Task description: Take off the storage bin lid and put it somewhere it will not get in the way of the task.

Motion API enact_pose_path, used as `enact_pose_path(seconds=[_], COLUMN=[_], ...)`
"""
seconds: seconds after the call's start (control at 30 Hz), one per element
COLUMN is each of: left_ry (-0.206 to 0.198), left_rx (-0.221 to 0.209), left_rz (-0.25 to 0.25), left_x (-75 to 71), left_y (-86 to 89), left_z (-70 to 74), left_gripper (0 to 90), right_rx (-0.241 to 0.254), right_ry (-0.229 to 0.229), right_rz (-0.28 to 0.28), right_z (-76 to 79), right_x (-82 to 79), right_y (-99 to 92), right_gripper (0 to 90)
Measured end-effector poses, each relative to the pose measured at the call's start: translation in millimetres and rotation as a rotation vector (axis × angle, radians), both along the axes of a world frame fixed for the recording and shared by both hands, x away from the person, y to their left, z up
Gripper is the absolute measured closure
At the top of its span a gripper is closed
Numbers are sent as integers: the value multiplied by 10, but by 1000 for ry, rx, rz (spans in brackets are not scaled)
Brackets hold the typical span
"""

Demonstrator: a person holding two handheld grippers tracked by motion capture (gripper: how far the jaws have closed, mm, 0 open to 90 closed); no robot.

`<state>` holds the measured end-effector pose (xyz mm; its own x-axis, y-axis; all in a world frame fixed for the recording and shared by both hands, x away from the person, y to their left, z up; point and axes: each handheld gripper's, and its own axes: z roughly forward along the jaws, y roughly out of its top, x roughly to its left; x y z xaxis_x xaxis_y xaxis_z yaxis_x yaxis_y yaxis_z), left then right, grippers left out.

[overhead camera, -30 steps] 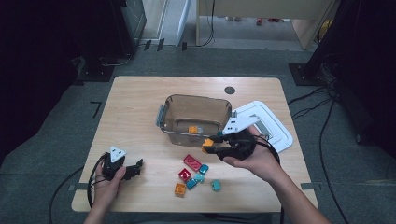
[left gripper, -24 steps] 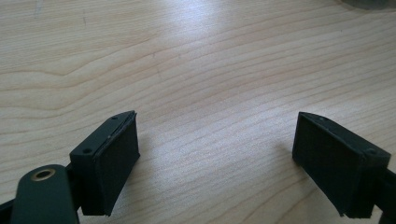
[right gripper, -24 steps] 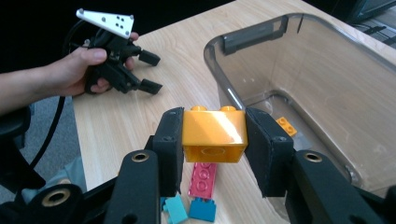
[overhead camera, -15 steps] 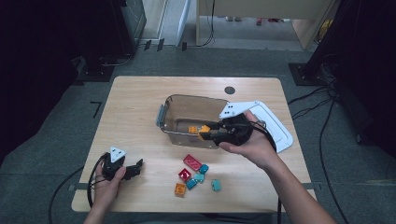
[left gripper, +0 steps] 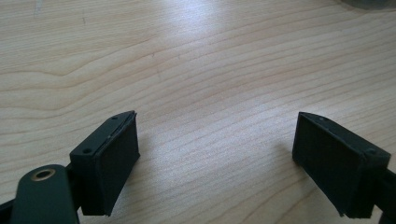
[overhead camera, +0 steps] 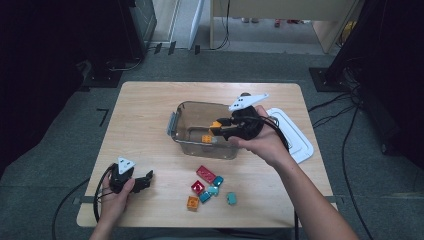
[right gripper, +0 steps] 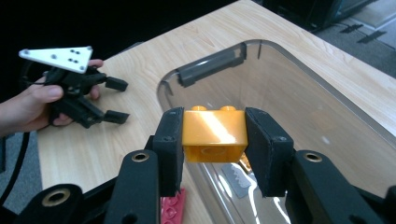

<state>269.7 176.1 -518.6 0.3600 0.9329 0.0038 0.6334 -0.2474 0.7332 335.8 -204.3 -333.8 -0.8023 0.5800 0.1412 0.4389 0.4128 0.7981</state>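
- Carried up from the table's loose bricks, the right gripper (overhead camera: 218, 128) now hangs over the near rim of the clear bin (overhead camera: 186, 112), an orange brick (right gripper: 214, 133) clamped between its jaws; a second ago it was down beside the scattered pile.
- Inside the bin, another small orange brick (overhead camera: 206, 139) lies on the floor, just below the raised gripper.
- Near the bin's front wall, on the wooden table (overhead camera: 145, 115), sit a red brick (overhead camera: 205, 173), a smaller red one (overhead camera: 197, 187), two teal pieces (overhead camera: 218, 181) and an orange piece (overhead camera: 192, 202).
- Beyond the bin's right side lies its white lid (overhead camera: 295, 131), flat on the table, partly behind the right hand (overhead camera: 265, 142).
- Well left of the bin, at the table's near edge, the left gripper (overhead camera: 146, 178) rests unmoved, jaws spread wide over bare wood with nothing between them.
- Seen along the right gripper's jaws, both pads press flat on the orange brick's sides, studs upward, above the bin's open mouth.
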Motion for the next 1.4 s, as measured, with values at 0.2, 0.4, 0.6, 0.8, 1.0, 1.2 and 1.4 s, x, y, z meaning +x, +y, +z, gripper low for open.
enact_pose_path(seconds=[0.2, 0.4, 0.6, 0.8, 1.0, 1.2, 1.4], left_ry=[1, 0, 2, 2, 2, 2, 2], left_rx=[1, 0, 0, 0, 0, 0, 0], left_rz=[-3, -2, -3, -4, -4, -4, -4], left_x=[0, 1, 0, 1, 1, 1, 1], left_y=[2, 1, 1, 2, 2, 2, 2], left_z=[1, 0, 1, 1, 1, 1, 1], left_gripper=[144, 145, 145, 145, 145, 145, 145], right_rx=[-27, -58, -76, -90, -112, -126, -152], right_ry=[22, 58, 94, 121, 137, 147, 152], right_rz=[-26, -61, -97, -118, -132, -135, -136], right_z=[-119, -267, -390, -475, -534, -554, -578], right_x=[144, 317, 470, 573, 626, 638, 646], right_y=[29, 70, 86, 65, 59, 68, 75], right_gripper=[600, 600, 600, 599, 599, 596, 597])
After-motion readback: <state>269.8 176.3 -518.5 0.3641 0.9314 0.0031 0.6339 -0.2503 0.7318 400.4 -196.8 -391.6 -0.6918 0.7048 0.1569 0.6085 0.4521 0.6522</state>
